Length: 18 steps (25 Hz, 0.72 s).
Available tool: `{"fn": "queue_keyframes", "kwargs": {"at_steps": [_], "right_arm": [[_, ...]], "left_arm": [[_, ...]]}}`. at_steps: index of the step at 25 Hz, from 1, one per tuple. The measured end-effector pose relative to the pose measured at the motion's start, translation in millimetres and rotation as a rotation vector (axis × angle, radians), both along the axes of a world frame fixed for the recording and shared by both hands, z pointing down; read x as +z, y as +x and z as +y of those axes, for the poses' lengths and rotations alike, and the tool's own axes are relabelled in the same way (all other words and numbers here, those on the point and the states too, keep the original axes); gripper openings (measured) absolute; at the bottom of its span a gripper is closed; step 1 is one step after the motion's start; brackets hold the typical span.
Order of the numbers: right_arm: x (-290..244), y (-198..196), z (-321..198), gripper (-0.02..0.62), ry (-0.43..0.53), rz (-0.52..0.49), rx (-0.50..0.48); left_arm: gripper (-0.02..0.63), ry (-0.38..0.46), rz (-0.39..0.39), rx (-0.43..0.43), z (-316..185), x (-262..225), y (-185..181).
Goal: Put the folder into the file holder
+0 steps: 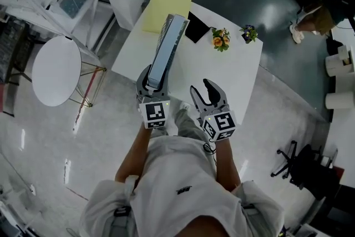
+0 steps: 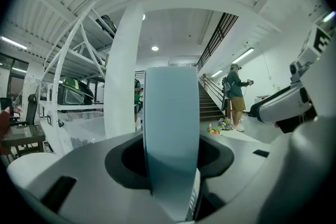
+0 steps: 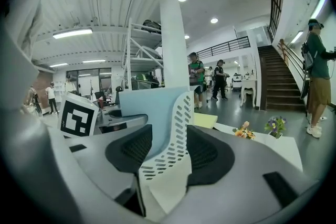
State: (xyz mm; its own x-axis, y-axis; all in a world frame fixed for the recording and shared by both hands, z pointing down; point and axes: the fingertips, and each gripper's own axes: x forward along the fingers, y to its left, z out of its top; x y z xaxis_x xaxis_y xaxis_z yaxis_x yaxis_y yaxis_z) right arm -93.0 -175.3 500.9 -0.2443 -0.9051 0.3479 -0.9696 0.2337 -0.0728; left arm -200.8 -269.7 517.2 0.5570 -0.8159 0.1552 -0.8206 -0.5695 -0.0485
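Note:
A light blue folder (image 1: 165,53) stands upright on the white table (image 1: 233,75), inside a white perforated file holder (image 1: 177,36). My left gripper (image 1: 151,81) is at the folder's near end. In the left gripper view the folder (image 2: 170,134) fills the space between the jaws, with a thin dark gap on its right side, so the pads do not press on it. My right gripper (image 1: 204,91) hovers to the right of the holder, jaws apart and empty. Ahead of it I see the holder's perforated wall (image 3: 178,128) with the blue folder (image 3: 142,107) behind it.
A yellow folder (image 1: 166,8) and a black flat item (image 1: 197,28) lie at the table's far end. Two small flower pots (image 1: 221,39) (image 1: 249,33) stand at the far right. A round white side table (image 1: 55,70) is to the left, and an office chair (image 1: 302,161) to the right.

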Motion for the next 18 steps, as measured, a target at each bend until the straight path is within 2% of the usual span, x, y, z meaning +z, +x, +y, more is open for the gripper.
{"fn": "queue_keyframes", "kwargs": {"at_steps": [8, 18], "right_arm": [[-2, -9, 8, 0.206, 0.011, 0.013, 0.008], [-5, -27, 16, 0.205, 0.047, 0.020, 0.012]], "left_arm": [[0.293, -0.047, -0.003, 0.077, 15, -2, -2], [0.299, -0.069, -0.005, 0.111, 45, -6, -32]]}}
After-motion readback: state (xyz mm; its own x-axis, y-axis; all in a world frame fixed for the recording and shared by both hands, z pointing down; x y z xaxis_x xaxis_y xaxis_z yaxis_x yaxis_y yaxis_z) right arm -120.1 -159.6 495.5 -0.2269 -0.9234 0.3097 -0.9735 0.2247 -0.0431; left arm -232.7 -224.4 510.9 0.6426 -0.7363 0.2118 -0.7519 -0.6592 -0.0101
